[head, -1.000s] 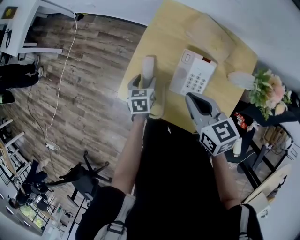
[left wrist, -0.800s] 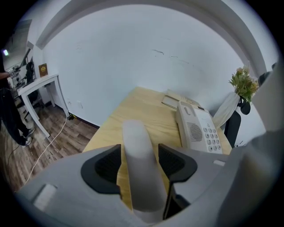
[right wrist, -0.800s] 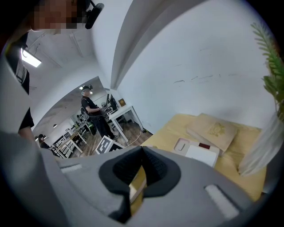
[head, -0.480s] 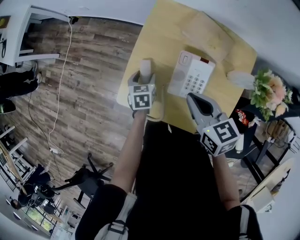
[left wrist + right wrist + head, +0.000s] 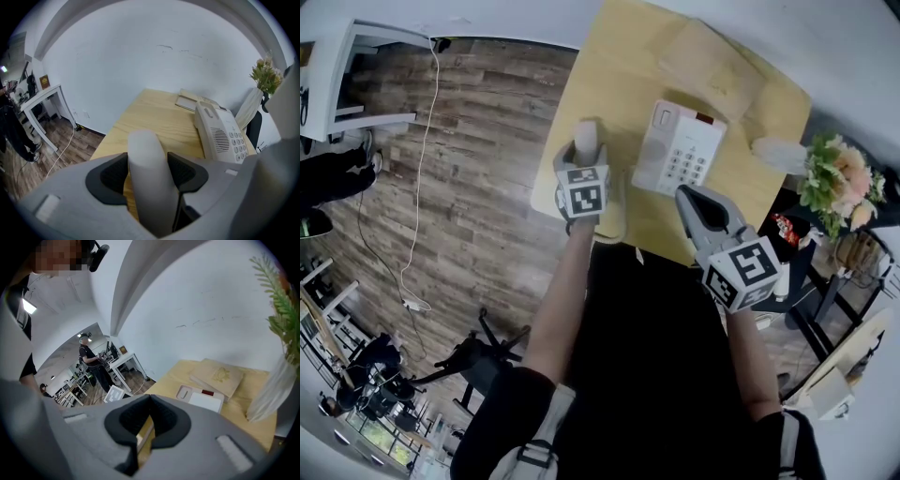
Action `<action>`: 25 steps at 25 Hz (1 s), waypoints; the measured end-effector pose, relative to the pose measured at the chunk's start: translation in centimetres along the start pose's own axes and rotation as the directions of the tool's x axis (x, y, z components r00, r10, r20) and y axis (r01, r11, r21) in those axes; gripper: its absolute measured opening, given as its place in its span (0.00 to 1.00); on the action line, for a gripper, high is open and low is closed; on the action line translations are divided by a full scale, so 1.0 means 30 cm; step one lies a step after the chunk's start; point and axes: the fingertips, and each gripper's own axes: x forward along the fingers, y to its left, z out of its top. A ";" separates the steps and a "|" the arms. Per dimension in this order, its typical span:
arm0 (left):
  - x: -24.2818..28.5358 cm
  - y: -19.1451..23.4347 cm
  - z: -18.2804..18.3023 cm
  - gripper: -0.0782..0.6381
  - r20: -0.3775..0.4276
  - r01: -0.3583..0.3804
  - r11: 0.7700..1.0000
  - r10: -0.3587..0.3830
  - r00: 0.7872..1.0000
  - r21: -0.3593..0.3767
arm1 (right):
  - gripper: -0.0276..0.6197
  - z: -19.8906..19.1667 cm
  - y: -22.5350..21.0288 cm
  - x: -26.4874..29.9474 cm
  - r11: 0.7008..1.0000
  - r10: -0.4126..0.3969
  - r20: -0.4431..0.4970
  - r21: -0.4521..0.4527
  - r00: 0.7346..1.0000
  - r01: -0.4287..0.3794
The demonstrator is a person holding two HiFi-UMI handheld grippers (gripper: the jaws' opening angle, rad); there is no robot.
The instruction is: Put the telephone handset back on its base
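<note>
Handset (image 5: 586,141) left of base (image 5: 680,150), vase (image 5: 776,154) beyond

A light wooden table (image 5: 609,84) stands on dark plank flooring (image 5: 469,187). Near its middle lies the white telephone base (image 5: 680,150) (keypad facing up). A flat wooden box (image 5: 712,66) lies just beyond it toward the far edge, and a white vase (image 5: 776,153) of flowers stands at the right edge.

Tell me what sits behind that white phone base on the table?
A flat wooden board lies behind the phone base; whatever is under the board is covered.
</note>
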 end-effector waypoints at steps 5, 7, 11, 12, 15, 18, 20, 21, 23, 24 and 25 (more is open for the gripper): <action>0.001 0.004 -0.001 0.46 0.027 -0.025 1.000 0.025 0.999 -0.008 | 0.05 -0.008 0.001 -0.010 1.000 -0.002 0.002 0.004 1.000 0.002; 0.001 0.004 -0.001 0.46 0.037 -0.029 0.999 0.029 0.999 -0.016 | 0.05 -0.014 0.003 -0.014 1.000 -0.002 0.000 0.002 1.000 0.002; 0.000 0.008 -0.004 0.46 0.056 -0.040 0.998 0.043 0.997 -0.041 | 0.05 -0.025 0.016 -0.020 1.000 0.004 -0.002 -0.003 1.000 -0.004; -0.002 0.010 -0.004 0.46 0.060 -0.046 0.998 0.048 0.997 -0.047 | 0.05 -0.027 0.020 -0.021 1.000 0.006 -0.002 -0.006 1.000 -0.006; -0.006 0.015 -0.006 0.45 0.062 -0.058 0.997 0.061 0.996 -0.054 | 0.05 -0.029 0.032 -0.027 1.000 0.010 0.002 -0.011 1.000 -0.010; -0.013 0.011 -0.015 0.44 0.057 -0.054 0.997 0.057 0.997 -0.056 | 0.05 -0.037 0.040 -0.039 1.000 0.011 0.002 -0.015 1.000 -0.011; -0.019 0.009 -0.024 0.44 0.050 -0.048 0.997 0.050 0.998 -0.055 | 0.05 -0.045 0.043 -0.047 1.000 0.011 0.001 -0.018 1.000 -0.011; -0.024 0.008 -0.030 0.44 0.047 -0.046 0.997 0.048 0.998 -0.054 | 0.05 -0.049 0.045 -0.052 1.000 0.011 0.003 -0.019 1.000 -0.011; -0.038 0.005 -0.036 0.44 0.046 -0.044 0.998 0.046 0.998 -0.047 | 0.05 -0.054 0.049 -0.059 1.000 0.013 0.008 -0.018 1.000 -0.013; -0.047 0.004 -0.037 0.44 0.046 -0.044 0.998 0.046 0.998 -0.041 | 0.05 -0.056 0.052 -0.063 1.000 0.016 0.011 -0.017 1.000 -0.015; -0.056 0.002 -0.037 0.44 0.047 -0.044 0.998 0.045 0.998 -0.036 | 0.05 -0.059 0.054 -0.066 1.000 0.018 0.014 -0.016 1.000 -0.018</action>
